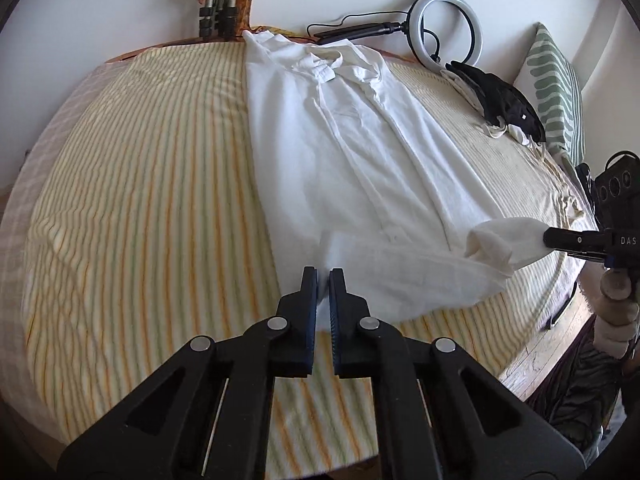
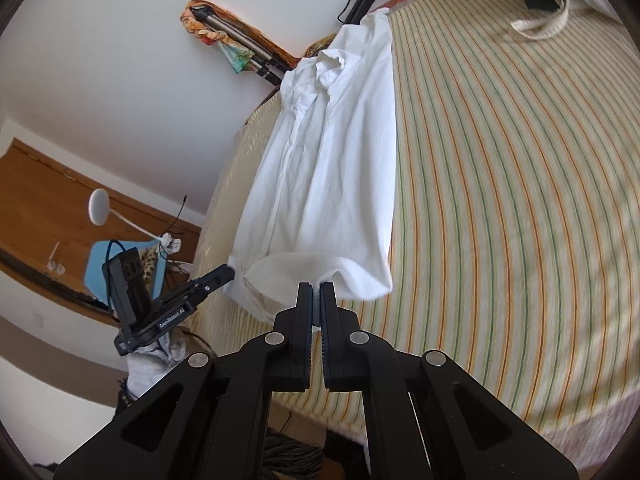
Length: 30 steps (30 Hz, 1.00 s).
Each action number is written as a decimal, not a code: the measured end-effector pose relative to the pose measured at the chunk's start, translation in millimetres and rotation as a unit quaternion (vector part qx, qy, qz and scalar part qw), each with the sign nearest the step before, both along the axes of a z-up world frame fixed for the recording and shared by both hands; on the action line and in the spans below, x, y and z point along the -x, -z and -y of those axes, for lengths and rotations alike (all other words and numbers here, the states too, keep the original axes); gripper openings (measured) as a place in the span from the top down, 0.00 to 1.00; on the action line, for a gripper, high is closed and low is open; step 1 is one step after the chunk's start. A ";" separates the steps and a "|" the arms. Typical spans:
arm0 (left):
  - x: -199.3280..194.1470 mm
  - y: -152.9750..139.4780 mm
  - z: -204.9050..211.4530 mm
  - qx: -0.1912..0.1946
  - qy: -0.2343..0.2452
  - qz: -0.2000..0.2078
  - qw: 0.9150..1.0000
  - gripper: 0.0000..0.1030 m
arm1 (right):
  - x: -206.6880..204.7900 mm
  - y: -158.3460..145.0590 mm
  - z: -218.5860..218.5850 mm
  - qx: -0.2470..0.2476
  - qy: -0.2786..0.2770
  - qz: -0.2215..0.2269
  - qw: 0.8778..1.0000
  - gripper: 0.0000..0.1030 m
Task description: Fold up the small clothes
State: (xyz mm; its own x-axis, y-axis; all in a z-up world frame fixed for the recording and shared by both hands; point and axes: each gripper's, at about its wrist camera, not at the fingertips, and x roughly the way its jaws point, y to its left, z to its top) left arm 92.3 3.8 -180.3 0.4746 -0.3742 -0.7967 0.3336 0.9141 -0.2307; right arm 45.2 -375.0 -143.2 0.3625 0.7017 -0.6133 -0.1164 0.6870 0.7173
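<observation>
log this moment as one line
stage: folding white shirt on striped bed | left hand-held gripper: shut on hem | right hand-held gripper: shut on hem

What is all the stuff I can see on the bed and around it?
shirt: one, white, spread along the middle of the bed, its near hem lifted at both corners
bed sheet: one, yellow with orange and green stripes, covering the bed
ring light: one, white ring on a black stand, lying at the far edge by the wall
dark clothes: a small pile, black on top of white, far right of the bed
pillow: one, green and white, at the right end
tripod legs: one bundle, black and silver, leaning on the wall
left claw: one, black, shut on the shirt hem
right claw: one, black, shut on the other hem corner
</observation>
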 end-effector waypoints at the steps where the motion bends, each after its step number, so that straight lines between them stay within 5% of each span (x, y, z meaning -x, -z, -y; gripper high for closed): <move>1: 5.2 -1.0 -4.0 0.001 -0.001 -0.001 1.000 0.96 | 7.2 -0.3 -1.2 0.004 -0.002 -0.001 1.000 0.97; 5: 22.7 -8.9 -25.0 0.028 -0.013 -0.010 0.999 0.96 | 31.3 3.6 -4.2 0.014 -0.013 -0.009 1.000 0.97; 9: 8.1 -21.8 -29.9 0.073 -0.039 0.003 0.997 0.47 | 37.2 13.0 -5.3 0.024 -0.012 -0.020 0.999 0.97; 15: -37.3 -11.8 -4.7 0.114 -0.016 -0.028 0.993 0.45 | 35.0 14.4 -10.9 0.040 -0.015 -0.013 0.999 0.97; 20: -49.9 11.7 10.0 0.094 0.004 -0.068 0.993 0.45 | 31.7 17.3 -9.7 0.046 -0.012 -0.012 0.999 0.97; 21: -46.9 12.5 10.9 0.090 0.008 -0.065 0.994 0.57 | 31.7 17.8 -7.6 0.045 -0.010 -0.012 0.999 0.97; 22: -43.1 12.1 11.7 0.083 0.011 -0.061 0.995 0.81 | 30.3 18.7 -6.2 0.044 -0.008 -0.014 0.999 0.97; 23: -38.6 11.5 11.3 0.074 0.016 -0.060 0.995 0.92 | 28.7 18.9 -4.7 0.042 -0.005 -0.015 0.999 0.97; 30: 19.0 1.3 -12.9 0.049 0.051 -0.057 0.996 0.94 | 31.6 8.2 8.8 0.026 0.006 -0.004 1.000 0.94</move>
